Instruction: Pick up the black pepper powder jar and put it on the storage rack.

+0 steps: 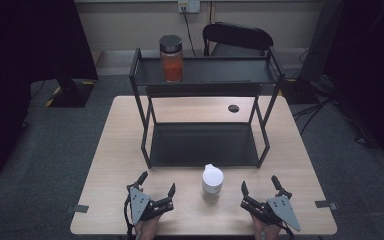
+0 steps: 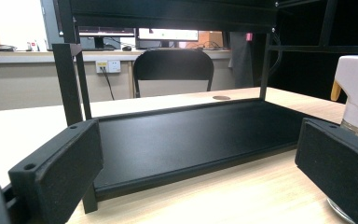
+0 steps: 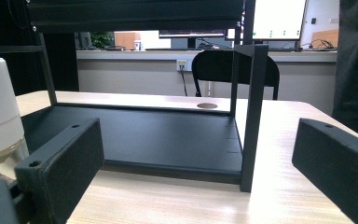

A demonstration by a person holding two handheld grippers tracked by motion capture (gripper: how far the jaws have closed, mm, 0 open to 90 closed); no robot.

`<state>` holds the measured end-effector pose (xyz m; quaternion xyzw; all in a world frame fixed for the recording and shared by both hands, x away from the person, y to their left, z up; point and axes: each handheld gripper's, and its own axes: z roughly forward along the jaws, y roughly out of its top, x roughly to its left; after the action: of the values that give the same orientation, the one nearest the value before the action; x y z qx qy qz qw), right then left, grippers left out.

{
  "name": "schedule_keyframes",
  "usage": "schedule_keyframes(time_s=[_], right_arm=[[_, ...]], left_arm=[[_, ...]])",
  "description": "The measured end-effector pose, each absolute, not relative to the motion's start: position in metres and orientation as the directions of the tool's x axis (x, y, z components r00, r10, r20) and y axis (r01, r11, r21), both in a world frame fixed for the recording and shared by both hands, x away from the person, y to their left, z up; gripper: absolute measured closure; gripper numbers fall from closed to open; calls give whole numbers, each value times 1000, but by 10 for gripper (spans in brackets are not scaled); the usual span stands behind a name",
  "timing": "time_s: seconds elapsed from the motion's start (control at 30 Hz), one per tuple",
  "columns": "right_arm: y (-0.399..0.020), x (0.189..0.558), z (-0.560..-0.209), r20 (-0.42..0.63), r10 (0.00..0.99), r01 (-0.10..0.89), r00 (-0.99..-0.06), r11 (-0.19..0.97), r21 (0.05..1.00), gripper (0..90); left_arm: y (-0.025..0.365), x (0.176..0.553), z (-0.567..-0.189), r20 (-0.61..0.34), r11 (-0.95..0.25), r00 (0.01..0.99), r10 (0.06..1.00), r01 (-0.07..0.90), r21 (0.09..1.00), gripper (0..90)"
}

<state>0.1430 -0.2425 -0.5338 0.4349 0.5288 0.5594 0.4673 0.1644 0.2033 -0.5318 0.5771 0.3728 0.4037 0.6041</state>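
Nothing looks started: both the left gripper point(image 1: 156, 184) and right gripper point(image 1: 260, 184) rest wide apart and empty near the desk's point(image 1: 105, 165) front edge, flanking the untouched white-capped bottle point(image 1: 212, 183); a jar point(image 1: 171, 58) stands on the rack's point(image 1: 275, 67) top shelf.

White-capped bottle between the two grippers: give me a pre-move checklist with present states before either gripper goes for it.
1. Left gripper open, holding nothing: ok.
2. Right gripper open, holding nothing: ok.
3. White-capped bottle upright on the table, apart from both grippers: ok.
4. Lower shelf of the black rack bare, room for the bottle: ok.
5. Jar with orange contents upright on the upper shelf, away from the bottle's path: ok.
6. Bottle cap seated tight: cannot tell.
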Motion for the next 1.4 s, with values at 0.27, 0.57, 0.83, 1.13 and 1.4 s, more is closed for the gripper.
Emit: schedule_keyframes(time_s=[0.27,0.57,0.83,1.13,1.4], right_arm=[[-245,143,-535,-10,979,-70,-202,-5,998,8],[-249,144,-525,-15,972,-58,-235,2,998,0],[-245,139,-507,-13,971,-90,-240,-8,996,0],[-238,133,-487,-16,960,-111,-279,-16,994,0],[-230,132,-467,-8,942,-104,-336,-29,994,0]], left_arm=[[203,164,-532,15,8,394,919,-57,998,1],[203,164,-532,16,7,394,919,-57,998,1],[203,164,-532,15,8,395,919,-57,998,1],[203,164,-532,16,8,395,918,-57,998,1],[204,165,-532,16,7,397,918,-57,998,2]])
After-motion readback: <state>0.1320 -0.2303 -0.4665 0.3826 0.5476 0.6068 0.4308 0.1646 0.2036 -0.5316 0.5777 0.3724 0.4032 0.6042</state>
